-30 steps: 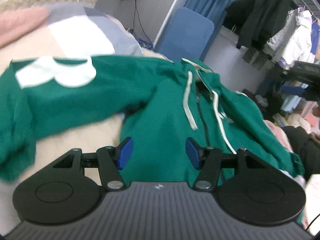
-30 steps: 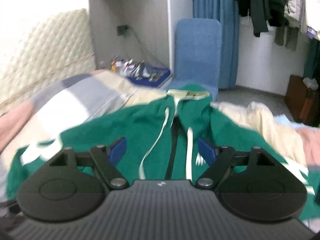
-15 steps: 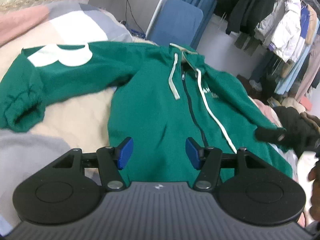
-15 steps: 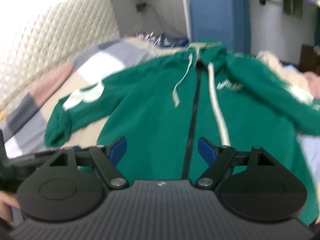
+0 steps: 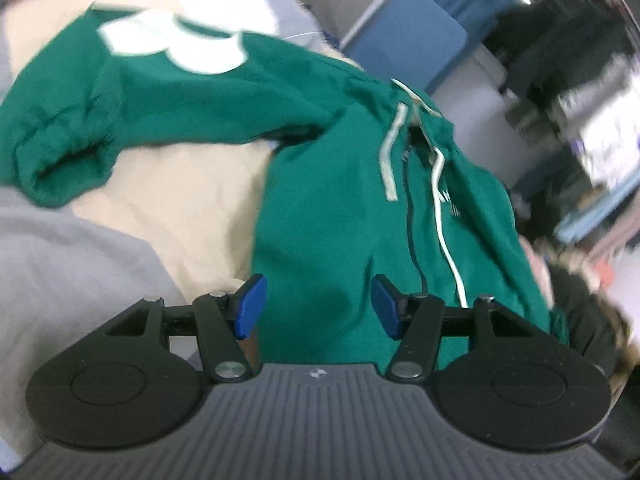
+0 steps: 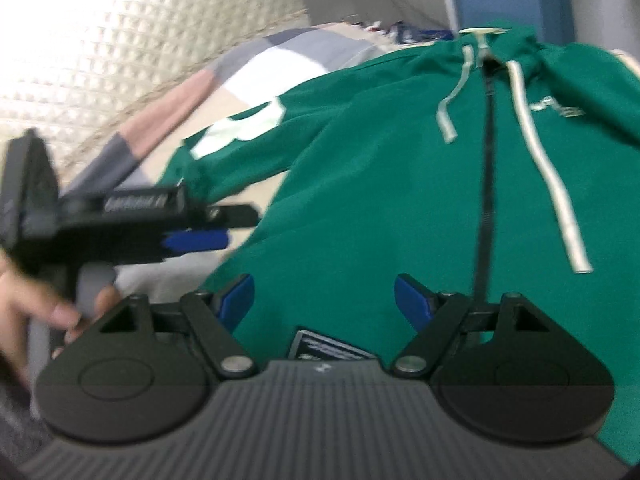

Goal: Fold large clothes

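Patchwork bedding (image 5: 172,200) in beige, grey, white and pink covers the bed, and the green hoodie (image 5: 332,216) lies spread on it with the front up, the zipper (image 6: 486,184) closed and the two pale drawstrings (image 6: 548,172) running down the chest. One sleeve (image 5: 120,116) stretches out to the side with a large white patch on it; its cuff is near the grey part of the bedding.

Only the left wrist view shows the dark room at the far side, with a blue panel (image 5: 404,36) and hanging things too blurred to name. Only the right wrist view shows the quilted pale headboard (image 6: 152,48), a small black label (image 6: 328,350) on the hoodie's hem, and the person's left hand (image 6: 36,312) holding the left gripper (image 6: 196,240) from the side.

Both pictures are blurred, so the chest print cannot be read. The hoodie's second sleeve is cut off at the right edge of the right wrist view.

The left gripper (image 5: 318,306) has its jaws spread wide above the lower part of the hoodie, holding nothing. The right gripper (image 6: 324,300) also has its jaws spread wide over the hem, empty; whether they touch the cloth cannot be told.
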`<state>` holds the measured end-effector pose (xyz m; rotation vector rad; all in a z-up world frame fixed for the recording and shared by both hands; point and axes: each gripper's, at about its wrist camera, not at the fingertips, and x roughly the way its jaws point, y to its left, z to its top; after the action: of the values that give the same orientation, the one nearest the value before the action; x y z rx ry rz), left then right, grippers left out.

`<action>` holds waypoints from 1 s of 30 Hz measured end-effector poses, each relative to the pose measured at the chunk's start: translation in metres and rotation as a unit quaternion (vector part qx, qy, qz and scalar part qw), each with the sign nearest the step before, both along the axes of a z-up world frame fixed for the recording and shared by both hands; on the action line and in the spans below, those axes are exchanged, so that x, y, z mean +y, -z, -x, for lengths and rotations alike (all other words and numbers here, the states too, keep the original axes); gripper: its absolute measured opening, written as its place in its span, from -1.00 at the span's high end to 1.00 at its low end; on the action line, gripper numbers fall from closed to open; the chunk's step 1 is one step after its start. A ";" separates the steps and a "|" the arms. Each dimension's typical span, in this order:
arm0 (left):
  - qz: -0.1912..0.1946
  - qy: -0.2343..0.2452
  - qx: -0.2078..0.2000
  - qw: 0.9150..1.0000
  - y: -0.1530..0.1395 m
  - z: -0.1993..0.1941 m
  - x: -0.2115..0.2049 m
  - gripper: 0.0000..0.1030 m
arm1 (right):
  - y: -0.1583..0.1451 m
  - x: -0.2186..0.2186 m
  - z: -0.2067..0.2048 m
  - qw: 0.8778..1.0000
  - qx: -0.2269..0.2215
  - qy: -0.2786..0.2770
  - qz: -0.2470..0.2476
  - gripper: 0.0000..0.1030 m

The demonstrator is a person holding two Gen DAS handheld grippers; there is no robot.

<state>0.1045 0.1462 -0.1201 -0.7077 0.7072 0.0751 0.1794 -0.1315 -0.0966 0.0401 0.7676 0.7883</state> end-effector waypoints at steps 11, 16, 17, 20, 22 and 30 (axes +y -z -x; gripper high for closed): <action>0.038 -0.054 0.022 0.998 0.010 -0.002 0.027 -0.23 | 0.027 0.044 0.033 0.986 -0.061 -0.137 0.070 -0.43; 0.039 -0.032 0.030 0.998 0.013 -0.005 0.018 -0.23 | 0.038 0.050 0.042 0.974 -0.107 -0.141 0.145 0.58; 0.038 -0.027 0.032 0.998 0.014 -0.004 0.014 -0.23 | 0.035 0.046 0.038 0.975 -0.102 -0.135 0.142 0.64; 0.039 -0.013 0.035 0.999 0.015 -0.004 0.004 -0.23 | 0.017 0.026 0.022 0.989 -0.070 -0.096 0.093 0.79; 0.046 -0.003 0.032 0.998 0.017 -0.004 -0.001 -0.23 | 0.005 0.010 0.016 0.994 -0.059 -0.063 0.062 0.80; 0.039 0.034 0.040 0.998 0.023 -0.008 -0.024 -0.46 | 0.011 -0.021 -0.007 0.999 0.029 0.008 0.022 0.80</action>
<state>0.1125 0.1221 -0.1427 -0.7589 0.8142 0.0142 0.1860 -0.1528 -0.1077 0.0302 0.8387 0.7568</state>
